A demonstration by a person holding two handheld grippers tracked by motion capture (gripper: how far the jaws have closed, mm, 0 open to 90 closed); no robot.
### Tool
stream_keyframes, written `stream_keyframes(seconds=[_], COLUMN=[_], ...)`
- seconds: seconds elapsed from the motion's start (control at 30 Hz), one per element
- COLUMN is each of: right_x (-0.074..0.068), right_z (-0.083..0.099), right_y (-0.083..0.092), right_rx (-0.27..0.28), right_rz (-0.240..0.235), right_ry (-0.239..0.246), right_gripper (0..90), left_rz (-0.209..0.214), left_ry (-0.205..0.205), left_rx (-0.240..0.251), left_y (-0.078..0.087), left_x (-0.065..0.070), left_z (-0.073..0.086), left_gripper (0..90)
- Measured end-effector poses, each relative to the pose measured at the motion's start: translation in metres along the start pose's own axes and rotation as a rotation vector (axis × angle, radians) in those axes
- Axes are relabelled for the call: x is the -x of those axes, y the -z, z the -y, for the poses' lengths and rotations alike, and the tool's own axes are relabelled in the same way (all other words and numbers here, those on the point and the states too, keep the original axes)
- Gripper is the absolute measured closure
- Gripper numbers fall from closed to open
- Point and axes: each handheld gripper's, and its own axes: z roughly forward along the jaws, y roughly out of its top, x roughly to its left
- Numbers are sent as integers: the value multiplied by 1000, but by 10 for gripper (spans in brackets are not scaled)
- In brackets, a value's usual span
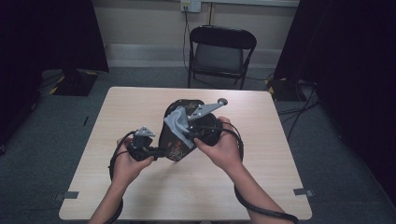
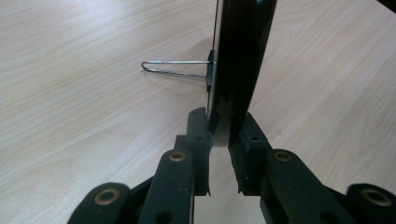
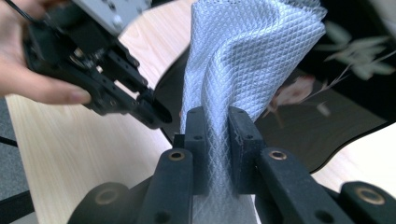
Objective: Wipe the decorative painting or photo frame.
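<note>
Hands, two of them, reach in from the near edge of a pale wooden bench, each holding one gripper. The left gripper sits low over the middle of the bench; its jaws are clenched on the edge of one black board, a glossy panel with a faint flower pattern that stands tilted on its edge at the bench's centre. In the left gripper view, that gripper grasps the board at its lower rim, and one thin wire stand juts sideways from the board's back, down onto the wood. The right gripper is held higher, just beside and above the board; its jaws are clenched on one grey cloth. In the right gripper view, the cloth, woven in a diamond pattern, rises between the jaws of that gripper and fans out in front of the board.

One cable trails from each gripper along the forearm. The rest of the bench around the board lies bare on all sides, out to its rounded corners. Two small tape marks sit by the near corners. Beyond the far edge stands one black folding chair against the wall, on grey floor, with dark curtains to either side.
</note>
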Motion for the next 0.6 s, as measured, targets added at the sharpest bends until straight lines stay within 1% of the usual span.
stream_keyframes(seconds=[0.17,0.2,0.6], right_x=[0,1,4], right_z=[15,18,55], right_y=[-17,-20,-49], right_rx=[-19,-22,-95], right_rz=[-21,-24,-34], right_ry=[-24,-31,-78], right_gripper=[800,800,799], left_rz=[2,3,0], left_ry=[-5,0,-1], left_rx=[-4,-4,-6], left_y=[0,0,0], left_x=[-1,-1,0], left_z=[0,0,0], left_gripper=[787,786,787])
